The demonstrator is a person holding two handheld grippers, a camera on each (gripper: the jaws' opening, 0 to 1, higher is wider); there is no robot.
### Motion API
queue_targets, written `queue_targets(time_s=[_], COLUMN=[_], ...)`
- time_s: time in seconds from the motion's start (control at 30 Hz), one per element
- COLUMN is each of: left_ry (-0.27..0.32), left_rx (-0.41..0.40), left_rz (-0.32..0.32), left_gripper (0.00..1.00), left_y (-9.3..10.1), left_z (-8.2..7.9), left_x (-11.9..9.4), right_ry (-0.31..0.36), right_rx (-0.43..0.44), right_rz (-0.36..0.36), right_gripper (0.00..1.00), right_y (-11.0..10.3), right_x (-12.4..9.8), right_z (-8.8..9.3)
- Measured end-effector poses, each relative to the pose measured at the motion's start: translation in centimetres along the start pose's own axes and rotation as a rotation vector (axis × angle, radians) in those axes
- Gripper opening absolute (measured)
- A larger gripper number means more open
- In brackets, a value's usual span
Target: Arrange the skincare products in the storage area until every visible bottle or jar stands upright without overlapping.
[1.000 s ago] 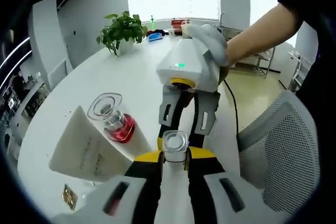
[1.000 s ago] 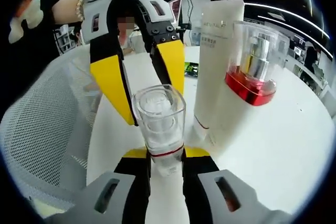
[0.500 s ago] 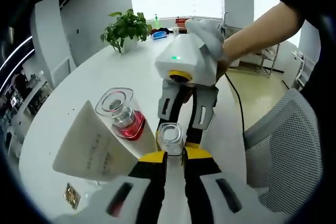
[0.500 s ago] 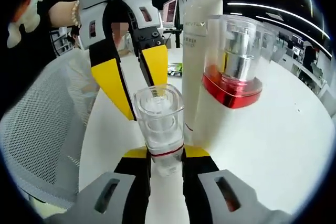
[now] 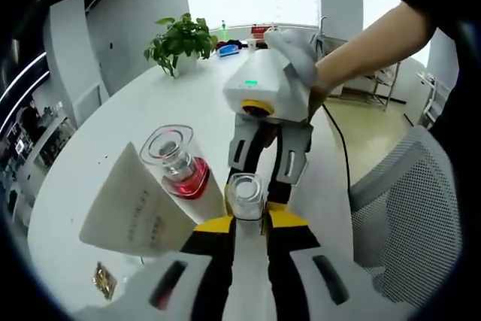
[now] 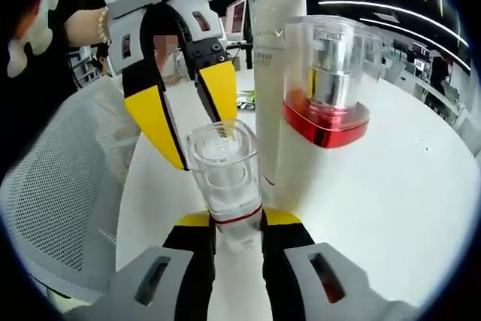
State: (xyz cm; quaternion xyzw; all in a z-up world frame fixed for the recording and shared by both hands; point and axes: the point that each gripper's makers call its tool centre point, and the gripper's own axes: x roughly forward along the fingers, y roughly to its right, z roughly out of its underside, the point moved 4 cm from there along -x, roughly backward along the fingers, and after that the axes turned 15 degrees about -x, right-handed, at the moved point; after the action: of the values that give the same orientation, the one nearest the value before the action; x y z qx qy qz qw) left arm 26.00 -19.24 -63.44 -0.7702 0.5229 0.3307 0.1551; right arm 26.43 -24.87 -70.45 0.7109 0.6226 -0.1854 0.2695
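Three skincare items are seen grouped near the edge of the white table (image 5: 113, 118): a tall white tube (image 6: 272, 73) standing upright, a bottle with a clear cap and red base (image 6: 325, 84) standing upright just beside and in front of it, and a small clear bottle (image 6: 224, 174) with a thin red band. The first two items are judged to be placed already; whether they touch each other cannot be told. The small clear bottle is the item left in hand: it is held upright, close beside the tube, and whether its base rests on the table cannot be told, so the release and the withdrawal of the tongs are judged still to be done. The right gripper (image 6: 233, 223) is closed on the small clear bottle, its yellow-tipped jaws pressed against the lower body on either side. In the left gripper view the same bottle (image 5: 245, 195) is seen just ahead of the left gripper (image 5: 248, 225), whose jaws stand close together at either side of its base; whether they press on it cannot be told. The right gripper is held from the far side by a gloved hand (image 5: 297, 49), pointed toward the left gripper, so that the two tools face each other across the bottle.
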Motion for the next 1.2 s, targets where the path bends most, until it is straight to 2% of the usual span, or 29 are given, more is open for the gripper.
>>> queue_targets(time_s=[0.43, 0.53, 0.67, 0.83, 1.03, 1.2], left_ry=[-0.005, -0.004, 0.000, 0.005, 0.004, 0.018], left_rx=[-0.007, -0.021, -0.040, -0.056, -0.073, -0.126], left_rz=[-0.021, -0.034, -0.056, -0.080, -0.114, -0.130], left_gripper=[0.23, 0.25, 0.31, 0.37, 0.47, 0.52], left_y=[0.1, 0.0, -0.2, -0.4, -0.7, -0.7], left_z=[0.9, 1.2, 1.7, 2.3, 3.3, 4.0], left_x=[-1.4, -1.9, -2.5, -3.3, -4.7, -5.8], right_ry=[-0.058, -0.070, -0.076, -0.087, -0.087, -0.082], right_rx=[0.044, 0.059, 0.064, 0.073, 0.110, 0.135], right_rz=[0.039, 0.059, 0.086, 0.120, 0.157, 0.192], right_gripper=[0.30, 0.35, 0.39, 0.50, 0.55, 0.62], right_y=[-0.3, -0.3, -0.5, -0.8, -1.2, -1.4], right_x=[-1.0, -1.5, -2.2, -2.7, -3.0, -3.1], right_z=[1.3, 1.6, 1.3, 1.0, 0.6, 0.4])
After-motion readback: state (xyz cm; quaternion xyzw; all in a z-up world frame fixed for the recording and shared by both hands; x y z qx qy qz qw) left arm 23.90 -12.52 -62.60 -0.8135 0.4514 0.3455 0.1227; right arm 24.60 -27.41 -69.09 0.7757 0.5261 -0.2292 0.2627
